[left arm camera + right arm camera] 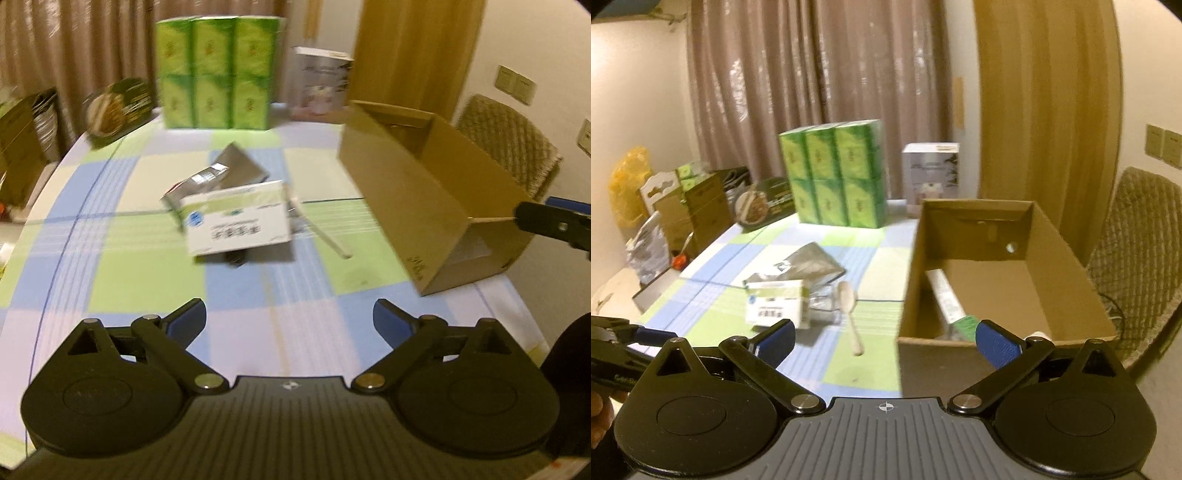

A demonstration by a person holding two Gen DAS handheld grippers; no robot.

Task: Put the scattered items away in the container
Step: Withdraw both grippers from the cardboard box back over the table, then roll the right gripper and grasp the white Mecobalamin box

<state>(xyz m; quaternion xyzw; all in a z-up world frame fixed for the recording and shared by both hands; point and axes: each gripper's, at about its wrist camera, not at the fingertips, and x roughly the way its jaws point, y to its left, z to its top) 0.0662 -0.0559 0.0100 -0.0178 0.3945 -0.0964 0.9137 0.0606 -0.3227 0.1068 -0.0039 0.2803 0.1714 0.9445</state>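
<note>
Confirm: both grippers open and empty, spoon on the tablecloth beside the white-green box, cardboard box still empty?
Not quite. The cardboard box isn't empty: the right wrist view shows a long white-and-green pack lying inside. The rest holds: left gripper and right gripper are open and empty, and the spoon lies on the tablecloth beside the white-green box.

Beige curtains (pixel 820 92) (closed), wicker chair (pixel 1137 254)

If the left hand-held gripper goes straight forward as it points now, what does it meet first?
Probably the white and green box in the pile on the table; the left hand-held gripper is open and nothing lies between. Depth is unclear.
</note>
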